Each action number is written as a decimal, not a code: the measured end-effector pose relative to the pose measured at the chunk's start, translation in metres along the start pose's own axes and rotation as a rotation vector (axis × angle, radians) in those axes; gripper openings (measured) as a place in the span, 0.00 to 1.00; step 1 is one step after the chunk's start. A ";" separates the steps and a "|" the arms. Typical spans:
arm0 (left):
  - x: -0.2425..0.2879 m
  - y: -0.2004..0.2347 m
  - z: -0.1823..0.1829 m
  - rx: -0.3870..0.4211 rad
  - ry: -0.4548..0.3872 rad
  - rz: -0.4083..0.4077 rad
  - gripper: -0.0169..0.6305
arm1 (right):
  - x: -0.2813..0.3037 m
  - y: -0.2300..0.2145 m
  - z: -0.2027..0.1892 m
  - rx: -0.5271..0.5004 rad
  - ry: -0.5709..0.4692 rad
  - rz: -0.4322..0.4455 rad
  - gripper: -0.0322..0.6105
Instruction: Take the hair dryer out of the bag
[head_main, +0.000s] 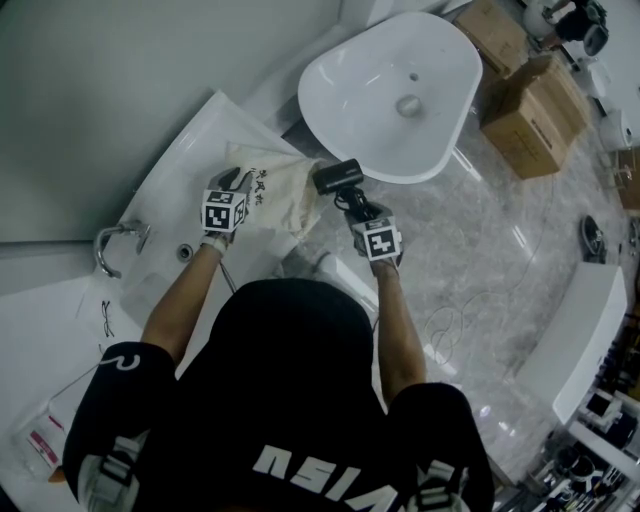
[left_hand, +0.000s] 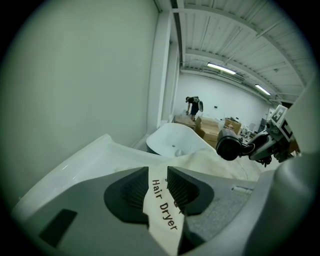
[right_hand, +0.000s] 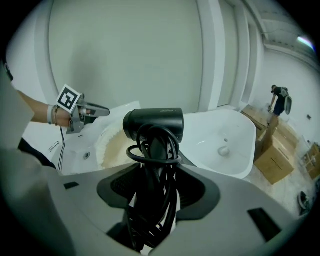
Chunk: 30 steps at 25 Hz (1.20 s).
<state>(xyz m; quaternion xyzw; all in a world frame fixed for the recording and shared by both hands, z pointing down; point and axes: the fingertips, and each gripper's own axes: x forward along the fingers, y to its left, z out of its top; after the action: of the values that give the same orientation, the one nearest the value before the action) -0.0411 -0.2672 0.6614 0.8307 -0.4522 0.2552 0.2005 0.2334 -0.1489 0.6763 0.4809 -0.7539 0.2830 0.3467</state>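
My right gripper is shut on the handle of the black hair dryer, whose cord is wound round that handle. The dryer is in the air, clear of the cream cloth bag, and also shows in the left gripper view as the hair dryer. The bag lies crumpled on the white counter. My left gripper is at the bag's left edge. Its jaws stand apart, with a strip of the bag printed "Hair Dryer" lying loose between them.
A white oval tub stands just beyond the bag. A chrome tap rises at the counter's left. Cardboard boxes sit at the upper right, on a marble floor with a loose cable. A person bends over far off.
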 end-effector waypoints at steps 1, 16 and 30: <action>-0.001 -0.002 0.001 -0.003 -0.002 -0.008 0.18 | -0.004 -0.004 0.006 0.017 -0.021 -0.006 0.38; -0.061 -0.012 0.025 -0.087 -0.173 -0.018 0.02 | -0.004 0.047 0.103 -0.081 -0.166 0.130 0.38; -0.137 0.003 -0.007 -0.233 -0.285 0.066 0.02 | 0.051 0.136 0.122 -0.303 -0.077 0.305 0.38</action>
<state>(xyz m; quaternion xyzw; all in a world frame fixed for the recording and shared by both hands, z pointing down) -0.1084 -0.1758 0.5837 0.8142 -0.5297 0.0874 0.2211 0.0621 -0.2172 0.6309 0.3140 -0.8646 0.1969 0.3392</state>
